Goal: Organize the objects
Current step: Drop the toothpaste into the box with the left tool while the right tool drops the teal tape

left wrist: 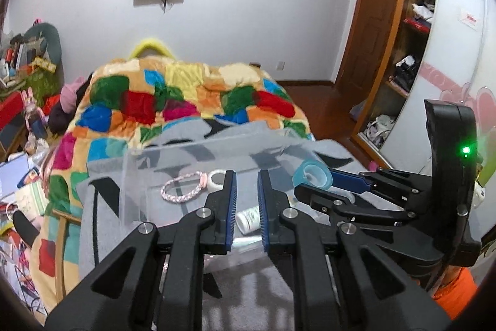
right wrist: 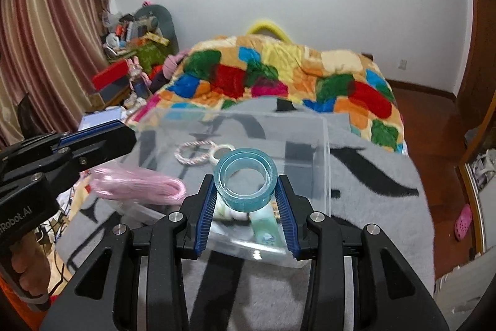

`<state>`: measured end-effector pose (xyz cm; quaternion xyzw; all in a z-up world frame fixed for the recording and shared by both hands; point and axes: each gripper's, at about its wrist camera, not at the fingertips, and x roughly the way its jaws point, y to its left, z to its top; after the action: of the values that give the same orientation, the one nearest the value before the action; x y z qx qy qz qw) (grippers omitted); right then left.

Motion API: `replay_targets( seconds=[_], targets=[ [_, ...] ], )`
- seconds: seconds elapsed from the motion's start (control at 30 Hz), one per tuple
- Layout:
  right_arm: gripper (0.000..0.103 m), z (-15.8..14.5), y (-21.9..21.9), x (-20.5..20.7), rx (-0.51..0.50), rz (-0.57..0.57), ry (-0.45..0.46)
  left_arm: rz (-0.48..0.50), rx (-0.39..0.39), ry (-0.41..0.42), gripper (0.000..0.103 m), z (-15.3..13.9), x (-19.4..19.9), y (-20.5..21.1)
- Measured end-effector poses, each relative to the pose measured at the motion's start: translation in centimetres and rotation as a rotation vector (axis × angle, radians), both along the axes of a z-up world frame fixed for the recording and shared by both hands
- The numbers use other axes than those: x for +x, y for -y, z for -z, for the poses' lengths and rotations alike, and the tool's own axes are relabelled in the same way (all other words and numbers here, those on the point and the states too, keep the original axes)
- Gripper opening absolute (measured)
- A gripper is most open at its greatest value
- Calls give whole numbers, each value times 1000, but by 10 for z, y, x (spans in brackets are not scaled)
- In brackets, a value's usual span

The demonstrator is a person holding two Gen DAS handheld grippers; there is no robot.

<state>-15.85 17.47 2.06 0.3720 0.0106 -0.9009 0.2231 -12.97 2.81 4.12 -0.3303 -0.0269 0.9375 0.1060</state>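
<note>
The clear bin (right wrist: 313, 126) blurs its near contents: a white bottle (left wrist: 248, 219), a braided bracelet (right wrist: 192, 152) and a small white ring (right wrist: 221, 149). The right tool (right wrist: 246, 200) grips the blue tape roll (right wrist: 246, 185) above it. The left tool (left wrist: 247, 207) hangs narrowly parted and empty.

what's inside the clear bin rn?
Clear bin holds a pink braided loop, small white ring, white bottle and green packet. Blue tape roll hides the rest.

Both grippers (left wrist: 247, 176) (right wrist: 246, 187) are black plastic with ribbed blue finger pads (left wrist: 232, 207), silver screws, a green light and an orange sleeve (left wrist: 455, 293).
</note>
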Motion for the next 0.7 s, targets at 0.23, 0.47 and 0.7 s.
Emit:
replay_targets(
  seconds=[0.23,0.47,0.7],
  targets=[
    [36,25,4,-12,25,-29,87,19,19,22,13,8,8,3],
    [53,15,6,2,47,-52,50,9,16,14,28,5,15,3],
    [63,-8,3,26,42,-54,-25,-20,23,-21,51,-5,35,12]
  ],
)
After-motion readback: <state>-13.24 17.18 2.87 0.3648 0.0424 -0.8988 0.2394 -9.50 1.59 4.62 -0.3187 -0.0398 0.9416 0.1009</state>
